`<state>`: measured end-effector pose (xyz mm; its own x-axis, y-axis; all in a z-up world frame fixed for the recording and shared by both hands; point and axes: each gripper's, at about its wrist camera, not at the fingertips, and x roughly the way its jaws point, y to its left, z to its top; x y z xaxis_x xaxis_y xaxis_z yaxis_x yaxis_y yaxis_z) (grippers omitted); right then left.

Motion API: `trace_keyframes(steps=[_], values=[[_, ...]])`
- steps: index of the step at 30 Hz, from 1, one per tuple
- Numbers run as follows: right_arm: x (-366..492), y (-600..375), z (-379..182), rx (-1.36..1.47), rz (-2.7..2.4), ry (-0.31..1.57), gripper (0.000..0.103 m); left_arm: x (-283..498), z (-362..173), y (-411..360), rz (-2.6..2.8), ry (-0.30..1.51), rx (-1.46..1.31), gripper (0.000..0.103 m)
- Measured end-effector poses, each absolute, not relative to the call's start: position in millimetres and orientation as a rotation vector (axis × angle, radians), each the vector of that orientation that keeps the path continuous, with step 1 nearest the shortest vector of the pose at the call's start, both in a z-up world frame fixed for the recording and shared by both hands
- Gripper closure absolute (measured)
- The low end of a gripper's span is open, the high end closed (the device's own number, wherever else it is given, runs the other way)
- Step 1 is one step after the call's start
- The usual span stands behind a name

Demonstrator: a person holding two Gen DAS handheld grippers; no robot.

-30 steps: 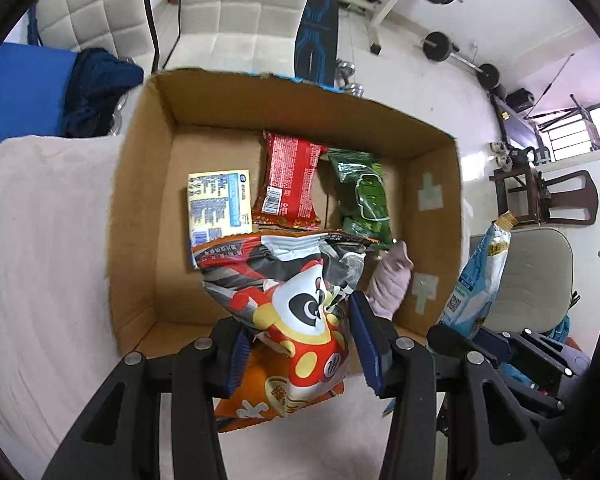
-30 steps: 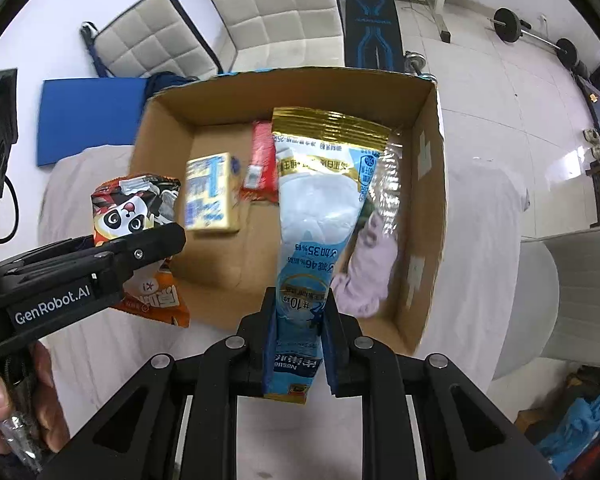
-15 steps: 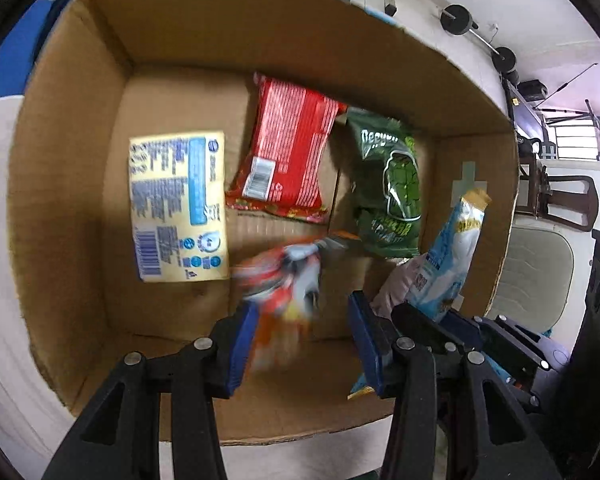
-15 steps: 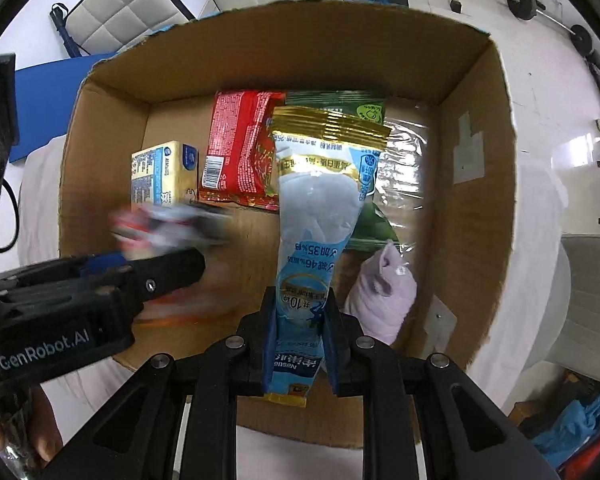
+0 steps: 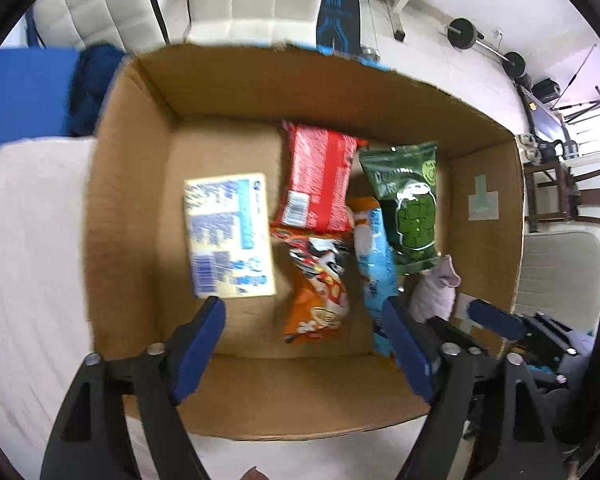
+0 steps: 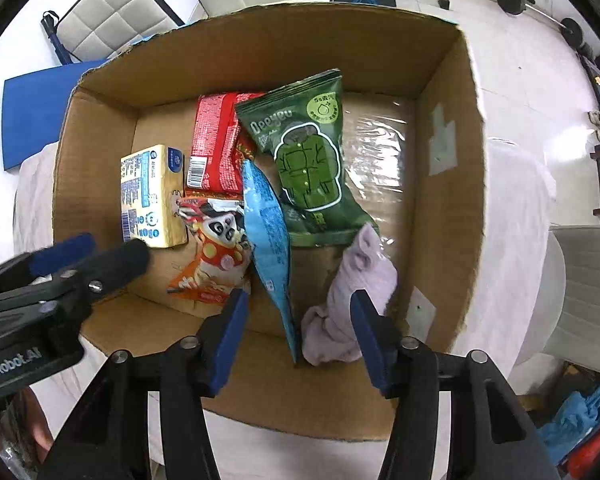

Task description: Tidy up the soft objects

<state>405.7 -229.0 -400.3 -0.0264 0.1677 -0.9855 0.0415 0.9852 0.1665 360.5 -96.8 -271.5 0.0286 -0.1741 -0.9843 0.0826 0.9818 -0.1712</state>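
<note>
One cardboard box (image 6: pixel 444 168) is seen. Inside it, five packaged items are counted: one yellow packet (image 6: pixel 150 196), one red packet (image 6: pixel 216 144), one green pouch (image 6: pixel 310 160), one panda snack bag (image 6: pixel 214 248) and one blue pouch (image 6: pixel 270 236). One lilac cloth (image 6: pixel 350 296) is counted.

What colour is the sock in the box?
Pale lilac; the sock shows best in the right wrist view.

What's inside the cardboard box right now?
Inside the cardboard box: a yellow packet, red packet, green packet, panda snack bag, blue pouch and lilac cloth. Anything beneath them is hidden.
</note>
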Motion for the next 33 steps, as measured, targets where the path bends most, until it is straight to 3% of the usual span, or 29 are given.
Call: trace_keyframes(steps=[4, 6, 8, 10, 13, 26, 33], values=[[392.6, -231.0, -390.8, 0.128, 0.054, 1.568, 0.046, 347.2, -258.0, -92.2, -0.146, 1.461, -0.002, 0.010], [386.0, -231.0, -385.1, 0.103, 0.031, 1.552, 0.026, 340.5, -253.0, -91.8, -0.129, 1.436, 0.022, 0.002], [380.0, -229.6, -380.0, 0.100, 0.023, 1.534, 0.016, 333.4, -248.6, -90.8, -0.113, 1.405, 0.034, 0.002], [374.9, -228.7, -375.9, 0.100, 0.008, 1.522, 0.015, 328.3, -244.5, -90.1, -0.107, 1.382, 0.037, 0.002], [368.6, -227.7, -369.7, 0.107, -0.013, 1.499, 0.000, 320.5, -237.2, -86.6, -0.095, 1.347, 0.043, 0.001], [345.4, -226.9, -345.3, 0.124, -0.066, 1.428, 0.000, 300.4, -218.7, -70.6, -0.064, 1.289, 0.020, 0.001], [316.0, -223.2, -308.7, 0.114, -0.057, 1.365, 0.000, 268.0, -180.0, -68.4, -0.061, 1.218, 0.026, 0.001]])
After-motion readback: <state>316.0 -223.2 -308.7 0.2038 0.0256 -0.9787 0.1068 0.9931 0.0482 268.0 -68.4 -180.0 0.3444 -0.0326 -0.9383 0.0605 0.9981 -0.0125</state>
